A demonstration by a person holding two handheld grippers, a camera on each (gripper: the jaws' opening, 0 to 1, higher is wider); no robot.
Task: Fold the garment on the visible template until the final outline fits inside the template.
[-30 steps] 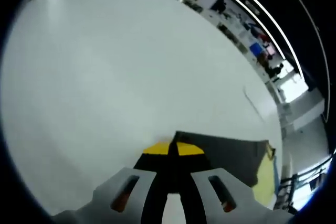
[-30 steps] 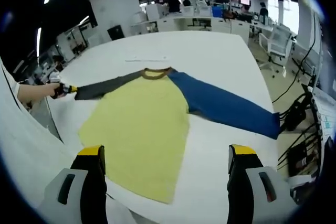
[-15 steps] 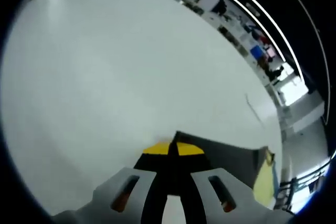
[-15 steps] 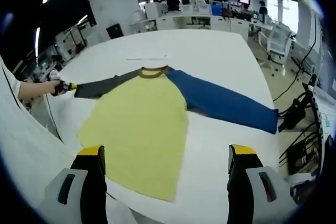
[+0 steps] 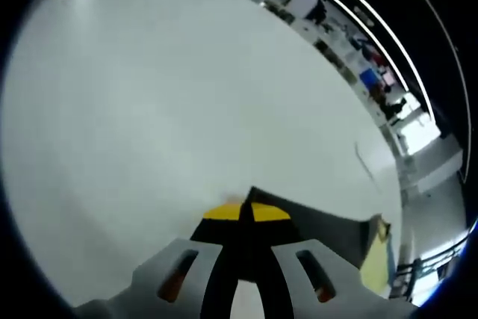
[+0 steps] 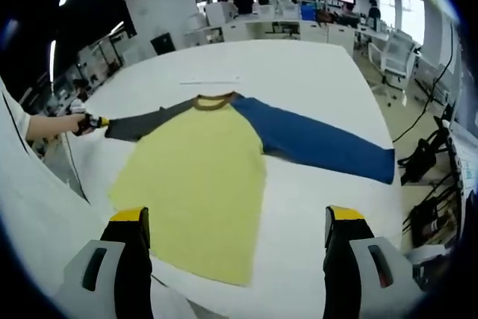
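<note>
A soft long-sleeved garment (image 6: 202, 177) with a yellow body, one dark grey sleeve (image 6: 146, 122) and one blue sleeve (image 6: 321, 143) lay flat on the smooth white table (image 6: 299, 72), while the right gripper (image 6: 237, 223) hung above its hem with jaws spread wide and empty. The left gripper (image 5: 246, 211), its yellow-tipped jaws pressed together, pinched the grey cuff, the cloth between the tips hidden. The blue sleeve lay a little straighter than a second earlier; no template outline could be made out.
</note>
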